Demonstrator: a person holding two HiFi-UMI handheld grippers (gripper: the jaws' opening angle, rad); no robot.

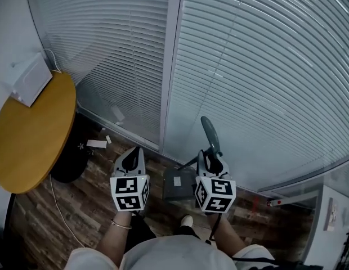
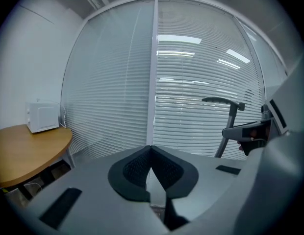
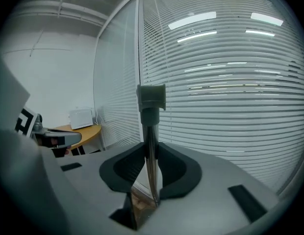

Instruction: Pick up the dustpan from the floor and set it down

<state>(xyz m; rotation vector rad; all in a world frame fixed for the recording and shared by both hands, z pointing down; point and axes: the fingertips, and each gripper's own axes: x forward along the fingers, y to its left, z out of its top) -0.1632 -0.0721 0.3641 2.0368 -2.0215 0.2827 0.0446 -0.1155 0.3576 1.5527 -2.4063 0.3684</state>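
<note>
Wood floor (image 1: 79, 207), two panels of blinds (image 1: 259, 66). The right claw (image 3: 149, 155) is clamped on the one dustpan (image 1: 179, 184) by its upright handle, pan low between both claws. The left claw (image 2: 151, 153) is closed, empty. One round table (image 1: 28, 145) carries one white box (image 1: 31, 80).

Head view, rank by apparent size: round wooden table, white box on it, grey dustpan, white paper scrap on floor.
1. Round yellow wooden table
2. White rectangular box and dark grey plastic dustpan: about alike; box sits nearer the camera, dustpan partly covered, so unranked
3. Small white paper scrap
</note>
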